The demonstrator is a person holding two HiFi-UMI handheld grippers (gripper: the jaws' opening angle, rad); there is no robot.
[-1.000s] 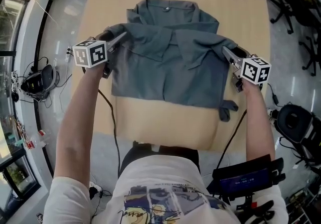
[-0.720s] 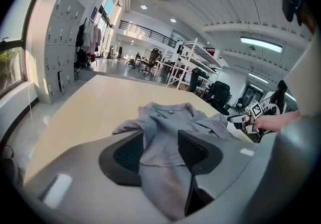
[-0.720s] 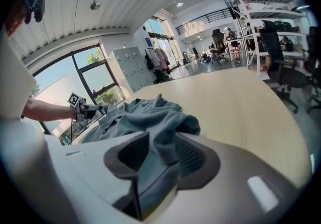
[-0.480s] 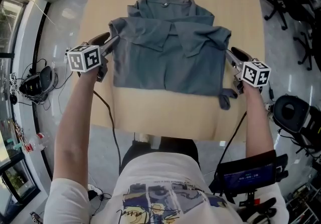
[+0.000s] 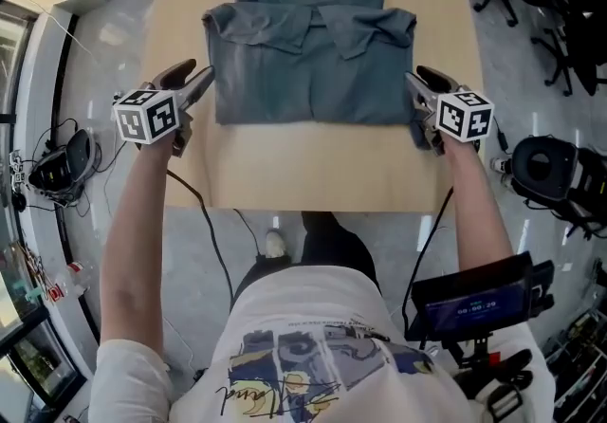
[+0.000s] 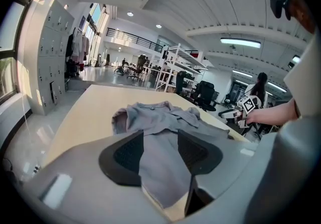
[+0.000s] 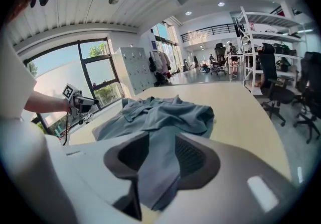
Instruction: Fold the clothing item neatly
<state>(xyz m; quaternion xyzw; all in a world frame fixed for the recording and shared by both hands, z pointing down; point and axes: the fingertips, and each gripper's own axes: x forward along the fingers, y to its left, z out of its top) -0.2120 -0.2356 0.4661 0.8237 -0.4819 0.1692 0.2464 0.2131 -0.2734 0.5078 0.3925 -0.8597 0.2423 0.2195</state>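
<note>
My left gripper (image 5: pixel 194 78) sits at the left of the head view with its jaws apart. They have just been opening, and nothing is pinched between them. Its own view shows only the near corner of the shirt (image 5: pixel 308 61) through the gap, lying flat on the table (image 5: pixel 313 170). My right gripper (image 5: pixel 418 80), at the right of the frame, also has its jaws apart and grips nothing. The shirt's other corner shows past its pads.

I judge this as letting go after a fold. To do it cleanly, I would draw both grippers outward, level with each other, so no pad catches an edge and drags the fold open. Before the next fold I would check that the lower edge runs straight and both sides match.

The shirt lies in the upper centre of the head view, collar towards the top and sleeves crossed over the front. Each gripper's tips are just beside a side edge near the lower corner, left tips off the left edge and right tips off the right edge. I cannot tell whether the tips touch the cloth.
</note>
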